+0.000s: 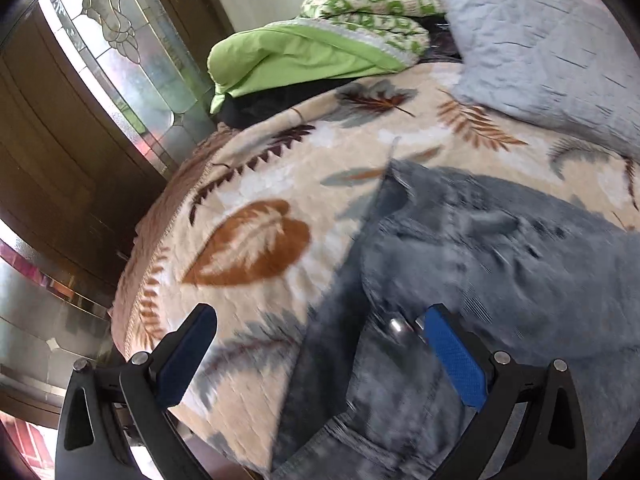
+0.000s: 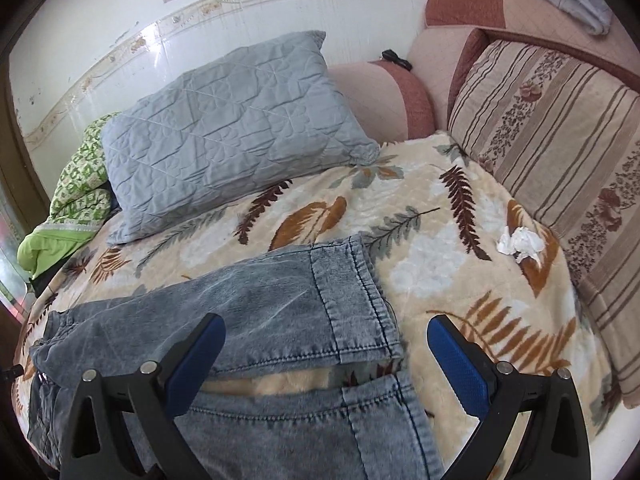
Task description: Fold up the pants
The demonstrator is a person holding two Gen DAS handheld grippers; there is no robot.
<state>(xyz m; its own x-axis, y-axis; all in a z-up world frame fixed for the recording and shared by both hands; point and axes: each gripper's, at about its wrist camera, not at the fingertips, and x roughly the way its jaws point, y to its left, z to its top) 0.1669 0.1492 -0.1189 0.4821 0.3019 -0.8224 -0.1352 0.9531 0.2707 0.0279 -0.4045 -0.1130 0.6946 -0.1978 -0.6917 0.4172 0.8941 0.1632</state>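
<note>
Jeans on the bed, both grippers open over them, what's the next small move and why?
Probably lower the right gripper and close on the near leg's hem. The jeans lie spread with a strip of blanket between the legs, and both grippers hold nothing; the left gripper hovers over the waist end.

no readable text, labels or numbers anywhere
</note>
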